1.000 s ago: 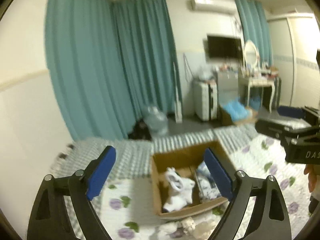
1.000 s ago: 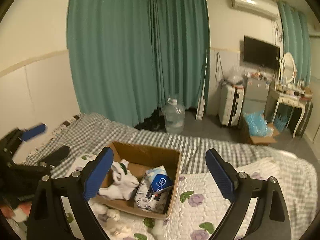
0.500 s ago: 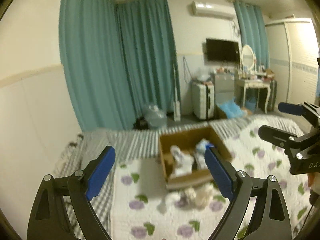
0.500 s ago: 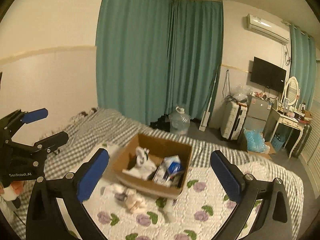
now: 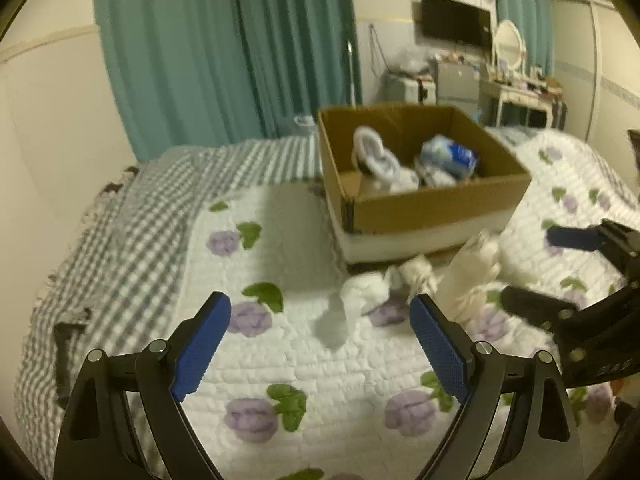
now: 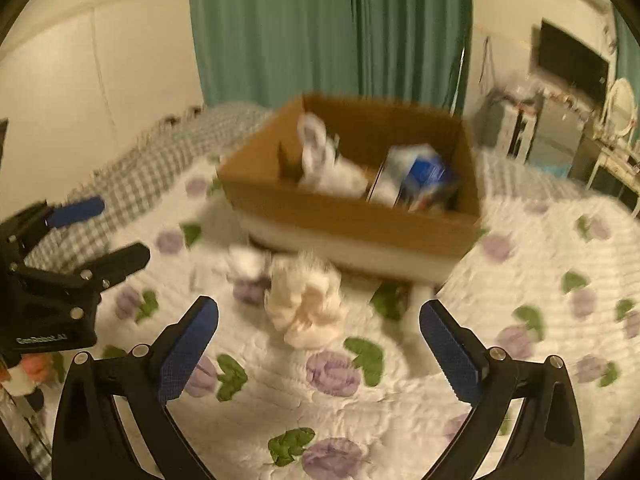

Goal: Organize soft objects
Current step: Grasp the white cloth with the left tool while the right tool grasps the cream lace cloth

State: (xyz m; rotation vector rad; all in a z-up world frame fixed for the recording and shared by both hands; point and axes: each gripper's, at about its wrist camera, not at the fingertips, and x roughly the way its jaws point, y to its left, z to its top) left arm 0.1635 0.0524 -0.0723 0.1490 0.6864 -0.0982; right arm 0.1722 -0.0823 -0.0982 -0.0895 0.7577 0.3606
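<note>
Change since earlier: both claws have dropped toward the bed, so the box and the loose cloth pieces now fill far more of each view and less of the room shows above them.
Left claw (image 5: 320,344): jaws wide apart, nothing between the blue pads, hanging over bare quilt.
Right claw (image 6: 319,344): jaws wide apart, empty; the cream bundle sits just beyond the gap, not touched.
Cream bundle (image 6: 306,306): a crumpled pale cream cloth lump on the quilt (image 6: 360,412), just in front of the box; roughly round, no clear long axis.
White pieces (image 5: 370,290): small crumpled white cloth items beside the cream bundle, strung in a rough row along the box's near wall; one thin strip trails toward the left claw.
Cardboard box (image 5: 436,204): open-topped, brown with a white band along its base, standing on the bed with its long side across the left view.
Inside the box: an upright white cloth item (image 5: 376,156) at left, a blue-and-white soft pack (image 5: 450,156) at right.
Bed: white quilt with purple flowers and green leaves; a grey checked blanket (image 5: 132,216) lies along the far left side.
Hard to make out: the right view is motion-blurred; cloth pieces cannot be told apart by type, and the box wall hides the lower contents.
</note>
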